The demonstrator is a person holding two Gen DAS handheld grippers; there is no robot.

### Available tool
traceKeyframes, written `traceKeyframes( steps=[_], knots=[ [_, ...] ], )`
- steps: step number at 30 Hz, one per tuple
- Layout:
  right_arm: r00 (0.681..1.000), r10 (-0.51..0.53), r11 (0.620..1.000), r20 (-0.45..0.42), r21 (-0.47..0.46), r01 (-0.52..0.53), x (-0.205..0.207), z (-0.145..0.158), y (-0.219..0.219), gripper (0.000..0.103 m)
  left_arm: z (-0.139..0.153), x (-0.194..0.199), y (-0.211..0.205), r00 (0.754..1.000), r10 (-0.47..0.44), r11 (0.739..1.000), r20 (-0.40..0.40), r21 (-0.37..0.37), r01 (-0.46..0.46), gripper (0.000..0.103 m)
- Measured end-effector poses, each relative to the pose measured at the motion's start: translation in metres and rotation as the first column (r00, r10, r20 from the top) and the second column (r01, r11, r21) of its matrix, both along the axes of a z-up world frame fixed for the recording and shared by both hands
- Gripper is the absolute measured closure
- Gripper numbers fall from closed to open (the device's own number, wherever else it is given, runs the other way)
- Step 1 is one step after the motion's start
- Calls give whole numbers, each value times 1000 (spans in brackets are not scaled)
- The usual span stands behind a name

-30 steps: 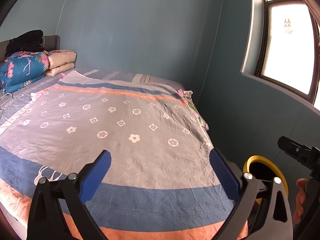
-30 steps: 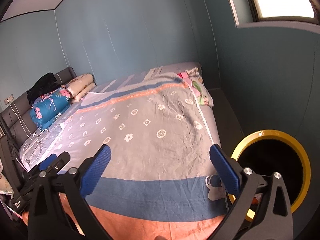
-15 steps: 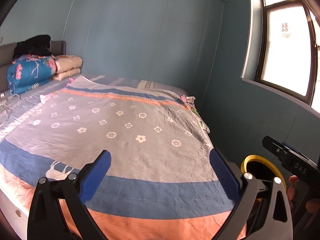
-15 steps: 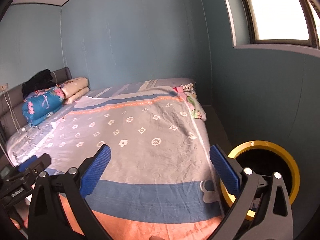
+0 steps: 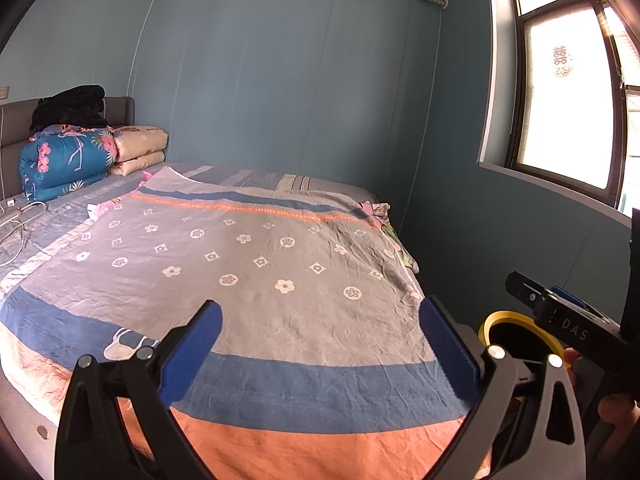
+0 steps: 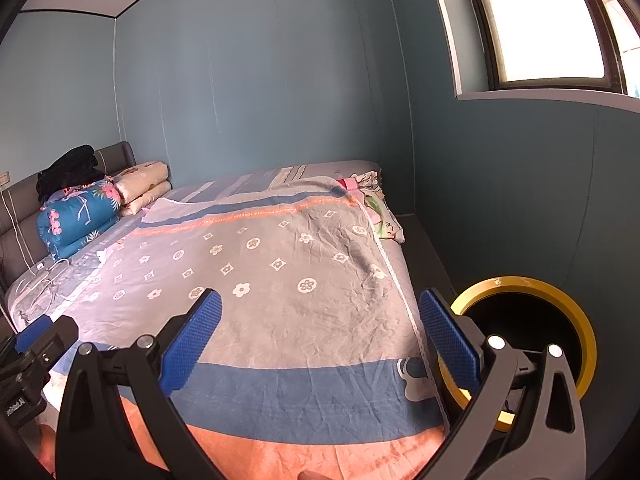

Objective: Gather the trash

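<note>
A round trash bin with a yellow rim [image 6: 524, 284] and a black inside stands on the floor at the bed's right side; it also shows in the left wrist view [image 5: 516, 318]. My left gripper [image 5: 320, 340] is open and empty above the foot of the bed. My right gripper [image 6: 320, 338] is open and empty, its right finger beside the bin. A small pale crumpled scrap [image 5: 96, 211] lies on the bed's left side; it also shows in the right wrist view [image 6: 105, 254].
A large bed [image 5: 260, 264] with a grey, blue and orange flowered sheet fills the view. Folded quilts [image 5: 64, 160] and dark clothes sit at the headboard. White cables [image 5: 16, 224] lie at the left edge. Loose cloth [image 6: 376, 204] is bunched by the wall. A window [image 5: 568, 92] is at right.
Both grippers have tilted upward, so more wall and the air conditioner show. The bin sits lower in both views. Both grippers stay open.
</note>
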State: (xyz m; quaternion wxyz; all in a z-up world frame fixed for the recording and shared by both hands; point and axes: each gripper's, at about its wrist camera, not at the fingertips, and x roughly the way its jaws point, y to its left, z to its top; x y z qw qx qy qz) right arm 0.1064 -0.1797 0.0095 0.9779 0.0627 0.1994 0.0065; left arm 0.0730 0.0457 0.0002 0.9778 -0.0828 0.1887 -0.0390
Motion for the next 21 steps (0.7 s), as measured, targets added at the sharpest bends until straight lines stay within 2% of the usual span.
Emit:
traceKeyframes(
  steps=[21],
  knots=[
    [999,-17,1000,-47,19,17,9,-16,-5,8,-5,0,-3,1000,-19,1000,-11,-3,19,8]
  ],
)
